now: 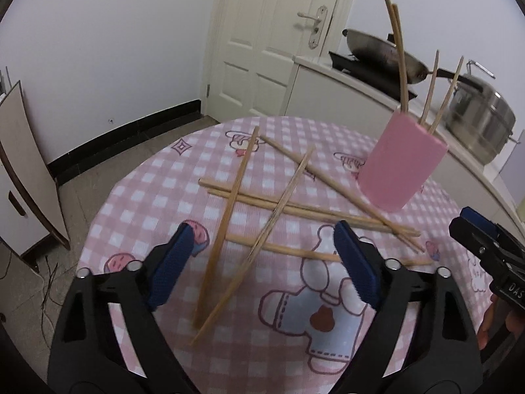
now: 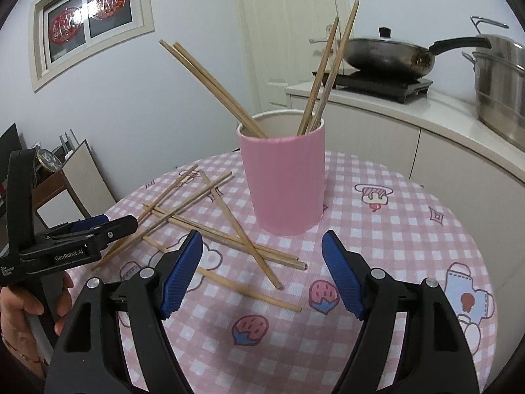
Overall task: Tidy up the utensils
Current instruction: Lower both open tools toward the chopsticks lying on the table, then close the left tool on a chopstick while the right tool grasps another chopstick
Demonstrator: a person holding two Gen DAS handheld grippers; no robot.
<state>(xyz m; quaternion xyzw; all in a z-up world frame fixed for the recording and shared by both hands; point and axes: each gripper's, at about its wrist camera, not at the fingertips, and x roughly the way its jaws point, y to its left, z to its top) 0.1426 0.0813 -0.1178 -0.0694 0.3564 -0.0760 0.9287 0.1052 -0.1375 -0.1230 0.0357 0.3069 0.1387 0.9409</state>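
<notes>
On the round table, loose chopsticks lie criss-crossed beside the pink cup. Left claw and right claw both gape empty. Risk: pinching one crossed stick drags others; nudging the cup tips it.

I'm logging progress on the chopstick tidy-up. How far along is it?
Partly done. Four chopsticks already stand in the pink cup. Nothing is in hand: the left gripper and right gripper are both open and empty above the table. Still left are the loose chopsticks, about six, lying crossed on the checked tablecloth.
</notes>
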